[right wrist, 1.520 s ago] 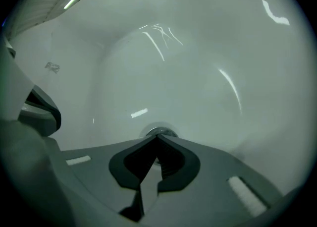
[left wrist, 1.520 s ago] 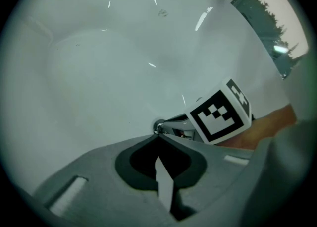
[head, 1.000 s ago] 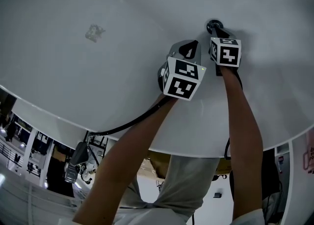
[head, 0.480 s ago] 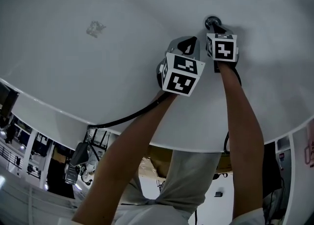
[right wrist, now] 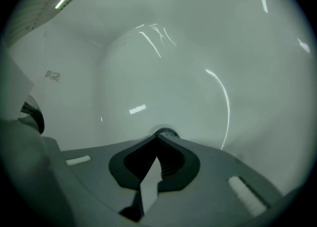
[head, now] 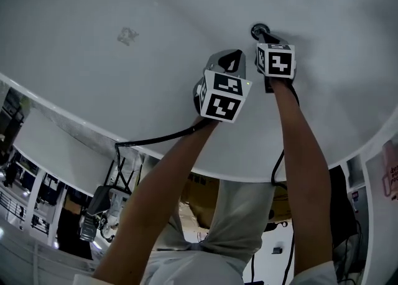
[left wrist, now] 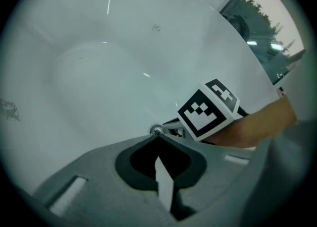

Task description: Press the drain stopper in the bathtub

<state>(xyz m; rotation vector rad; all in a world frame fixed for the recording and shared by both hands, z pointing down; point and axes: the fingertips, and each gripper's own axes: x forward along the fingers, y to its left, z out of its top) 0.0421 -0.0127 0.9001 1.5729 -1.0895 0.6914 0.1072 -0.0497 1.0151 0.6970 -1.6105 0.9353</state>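
White bathtub [head: 186, 4], drain stopper [head: 259, 30] in its floor, grey smudge [head: 128, 35] well apart

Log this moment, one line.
right gripper: shut, tips at stopper, contact unclear | left gripper: shut, empty, beside right | tub: stopper at floor

Lower left there's a black metal stand [head: 119, 164] with some dark bit of gear [head: 99, 205] next to it, plus a brown cardboard-looking thing [head: 198, 195]. Window [left wrist: 260, 28] shows trees.
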